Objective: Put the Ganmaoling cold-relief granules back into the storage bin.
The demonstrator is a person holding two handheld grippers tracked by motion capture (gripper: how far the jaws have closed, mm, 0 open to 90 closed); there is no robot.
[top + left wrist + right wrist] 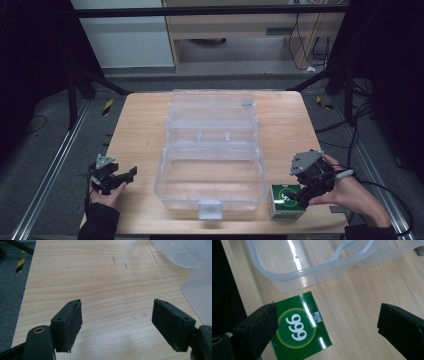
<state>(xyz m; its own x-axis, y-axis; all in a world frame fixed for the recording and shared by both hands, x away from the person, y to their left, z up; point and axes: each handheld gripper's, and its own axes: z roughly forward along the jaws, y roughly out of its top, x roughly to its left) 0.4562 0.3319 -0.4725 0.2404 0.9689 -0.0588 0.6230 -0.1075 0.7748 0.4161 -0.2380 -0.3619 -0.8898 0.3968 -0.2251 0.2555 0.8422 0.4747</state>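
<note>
A small green box [286, 201] with a white "999" in a yellow-green ring [299, 328] stands on the wooden table near its front edge, right of a clear plastic case [210, 152] that lies open. My right gripper [311, 192] hovers just above and to the right of the box. Its jaws are wide open; in the right gripper view [327, 325] one pad overlaps the box's edge and the other is well clear of it. My left gripper [122, 177] rests at the front left, open over bare wood [117, 315], nothing between its pads.
The clear case's lid [212, 107] lies flat toward the back of the table [142, 130]; its latch tab [210, 210] faces the front. Bare wood lies left of the case. Metal rails and cables run on the floor on both sides.
</note>
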